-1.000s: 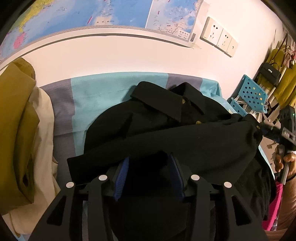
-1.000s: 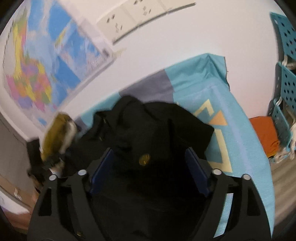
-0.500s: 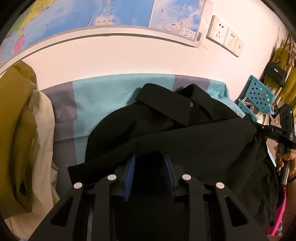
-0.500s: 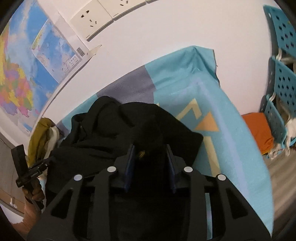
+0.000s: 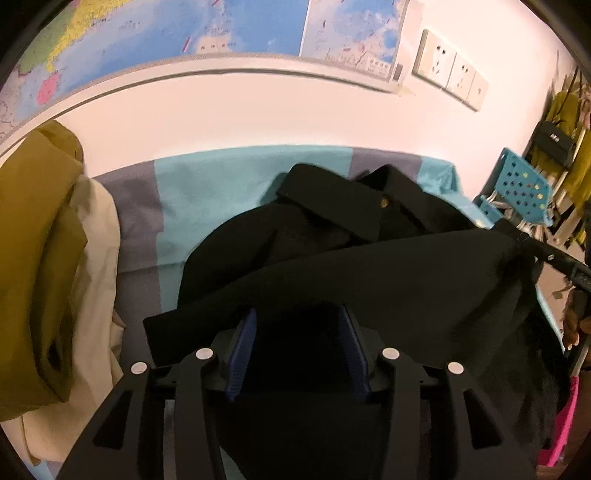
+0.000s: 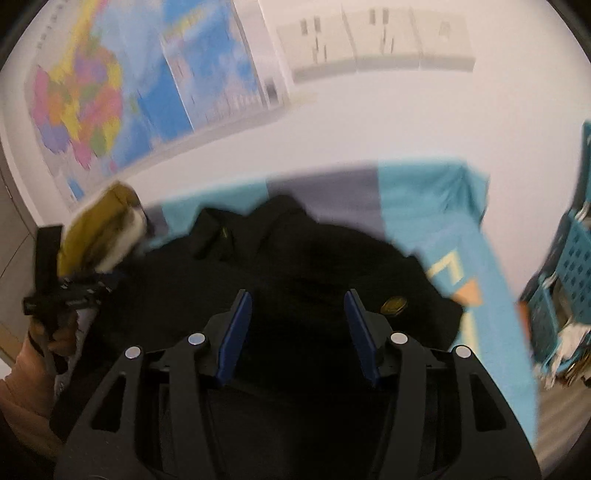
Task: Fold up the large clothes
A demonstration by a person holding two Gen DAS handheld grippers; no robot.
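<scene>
**Black coat bunched on the teal cloth**

Left wrist view: left tongs [image 5: 299, 347], just opening, hold black coat [image 5: 332, 258] fabric between their pads; the wall map [image 5: 184, 33] lettering is unreadable.

Right wrist view: right tongs [image 6: 299, 332], just opening, straddle the coat; blurred, grip unclear.

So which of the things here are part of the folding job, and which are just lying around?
Part of the job:
- black collared garment with brass buttons
- left gripper
- right gripper
- teal and grey cloth-covered surface

Lying about:
- olive and cream clothes pile
- teal perforated plastic baskets
- wall map
</scene>
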